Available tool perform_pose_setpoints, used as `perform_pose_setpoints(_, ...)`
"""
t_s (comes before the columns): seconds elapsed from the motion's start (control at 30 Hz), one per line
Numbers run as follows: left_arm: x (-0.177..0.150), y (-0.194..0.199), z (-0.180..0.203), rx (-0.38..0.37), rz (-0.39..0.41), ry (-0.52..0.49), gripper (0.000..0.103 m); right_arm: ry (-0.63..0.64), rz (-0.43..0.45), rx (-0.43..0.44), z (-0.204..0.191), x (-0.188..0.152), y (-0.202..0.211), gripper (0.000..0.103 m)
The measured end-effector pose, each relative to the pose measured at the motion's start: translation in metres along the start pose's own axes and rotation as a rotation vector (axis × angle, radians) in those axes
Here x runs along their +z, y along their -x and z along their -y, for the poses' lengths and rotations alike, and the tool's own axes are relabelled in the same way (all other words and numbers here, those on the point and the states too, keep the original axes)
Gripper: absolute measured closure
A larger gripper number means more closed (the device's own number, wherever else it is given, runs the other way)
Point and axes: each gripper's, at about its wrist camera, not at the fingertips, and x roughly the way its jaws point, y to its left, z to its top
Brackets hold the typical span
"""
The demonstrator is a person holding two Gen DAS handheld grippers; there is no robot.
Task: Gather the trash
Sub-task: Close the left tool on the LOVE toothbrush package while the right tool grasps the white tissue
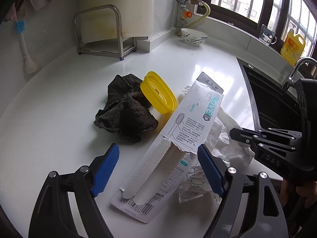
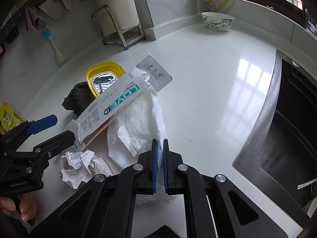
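Observation:
A long white toothbrush package [image 1: 178, 127] [image 2: 111, 103] lies tilted across a crumpled white tissue [image 1: 225, 134] [image 2: 138, 123] on the white counter [image 1: 59, 119]. My left gripper [image 1: 158, 168] [image 2: 65, 127] is open, its blue pads on either side of the package's torn lower end without touching it. My right gripper [image 2: 160, 154] [image 1: 232, 132] is shut on the near edge of the tissue, and white paper shows between its pads. A crumpled printed paper [image 1: 194, 180] [image 2: 79, 166] lies beside the tissue, under the package's near end.
A dark cloth [image 1: 124, 115] and a yellow lid [image 1: 158, 93] lie just beyond the package. A black sink [image 2: 287, 138] opens on the right. At the back stand a patterned bowl [image 2: 217, 21], a steel rack [image 1: 103, 35] and a yellow bottle [image 1: 293, 45].

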Motion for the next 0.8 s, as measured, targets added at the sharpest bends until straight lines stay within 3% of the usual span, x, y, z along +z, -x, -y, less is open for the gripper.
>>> perform_pose_setpoints(0.23,0.000,-0.014,0.007,-0.008,-0.024,-0.064,0.023,-0.010,0.000,0.010,0.002,0.000,0.001,0.098)
perform_pose_setpoints(0.67,-0.004,-0.026,0.011,-0.007,-0.044,-0.089,0.024,-0.003,-0.009,0.015,-0.001,-0.001,-0.003,0.098)
perform_pose_setpoints(0.8,-0.005,-0.023,0.012,-0.012,-0.048,-0.102,0.046,-0.003,-0.009,0.015,-0.002,-0.001,-0.003,0.098)
